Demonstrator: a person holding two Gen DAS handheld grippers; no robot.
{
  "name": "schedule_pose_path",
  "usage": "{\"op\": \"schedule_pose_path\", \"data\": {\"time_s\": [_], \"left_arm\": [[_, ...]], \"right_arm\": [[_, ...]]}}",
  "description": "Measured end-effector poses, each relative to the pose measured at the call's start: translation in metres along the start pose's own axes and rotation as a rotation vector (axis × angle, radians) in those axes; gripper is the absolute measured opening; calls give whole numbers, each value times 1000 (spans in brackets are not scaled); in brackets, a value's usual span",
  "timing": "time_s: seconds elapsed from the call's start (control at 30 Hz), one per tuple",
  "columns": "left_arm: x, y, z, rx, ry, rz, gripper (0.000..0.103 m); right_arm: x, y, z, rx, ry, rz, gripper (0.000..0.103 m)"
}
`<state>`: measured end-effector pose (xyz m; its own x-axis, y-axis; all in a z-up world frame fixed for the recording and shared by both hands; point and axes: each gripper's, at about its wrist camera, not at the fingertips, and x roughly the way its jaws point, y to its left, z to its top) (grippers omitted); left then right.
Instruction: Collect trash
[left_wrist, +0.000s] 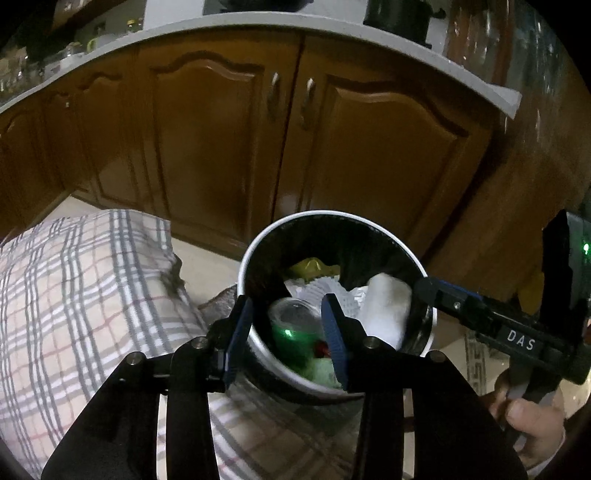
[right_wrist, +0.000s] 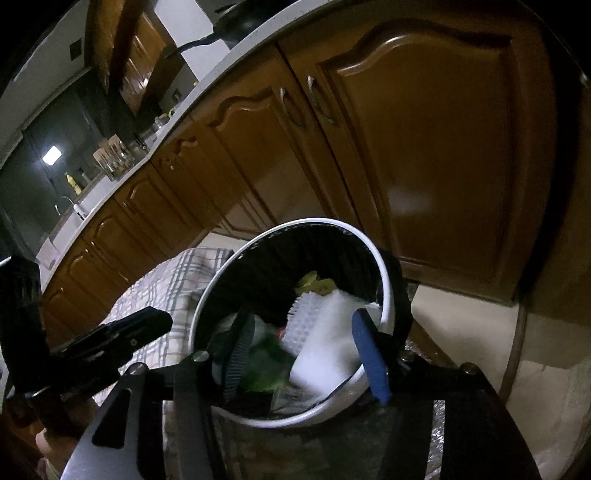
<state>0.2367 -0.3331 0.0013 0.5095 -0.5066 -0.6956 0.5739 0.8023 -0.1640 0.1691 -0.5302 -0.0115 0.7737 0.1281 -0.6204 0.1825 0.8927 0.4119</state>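
Drop step: left gripper (left_wrist: 288, 336) and right gripper (right_wrist: 306, 354) over white-rimmed trash bin (left_wrist: 369, 221), fingers apart, holding nothing. Plastic cup (left_wrist: 293, 325), white wad (left_wrist: 388, 310) and yellow scrap inside bin. Next: likely withdraw, seek remaining trash.

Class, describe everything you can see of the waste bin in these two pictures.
The waste bin is round with a white rim and dark inner wall, standing upright on the floor before brown cupboard doors, beside checked cloth. It is open-topped and holds a green-tinted clear cup, white crumpled paper and something yellow-green. Both claws hover over its near rim, jaws apart.
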Motion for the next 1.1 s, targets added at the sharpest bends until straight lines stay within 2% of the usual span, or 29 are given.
{"op": "schedule_pose_path", "data": {"time_s": [0.1, 0.17, 0.33, 0.53, 0.67, 0.9, 1.1], "left_arm": [[-12, 8, -5, -21, -19, -11, 39], [-22, 14, -11, -36, -29, -15, 39], [-51, 35, -32, -102, -55, -21, 41], [-83, 51, -56, -145, -90, -6, 49], [-106, 58, -76, -158, -126, 15, 59], [-148, 67, -105, -168, -207, 61, 80], [-181, 65, -127, -136, -284, 126, 89]], "right_arm": [[-8, 5, -4, -2, -17, 10, 62], [-17, 10, -9, -3, -37, 20, 71], [-35, 25, -19, -7, -88, 31, 82], [-50, 55, -40, -49, -119, 43, 92], [-60, 78, -58, -86, -140, 31, 98], [-74, 105, -86, -135, -175, 17, 101], [-96, 123, -110, -184, -265, -24, 102]]}}
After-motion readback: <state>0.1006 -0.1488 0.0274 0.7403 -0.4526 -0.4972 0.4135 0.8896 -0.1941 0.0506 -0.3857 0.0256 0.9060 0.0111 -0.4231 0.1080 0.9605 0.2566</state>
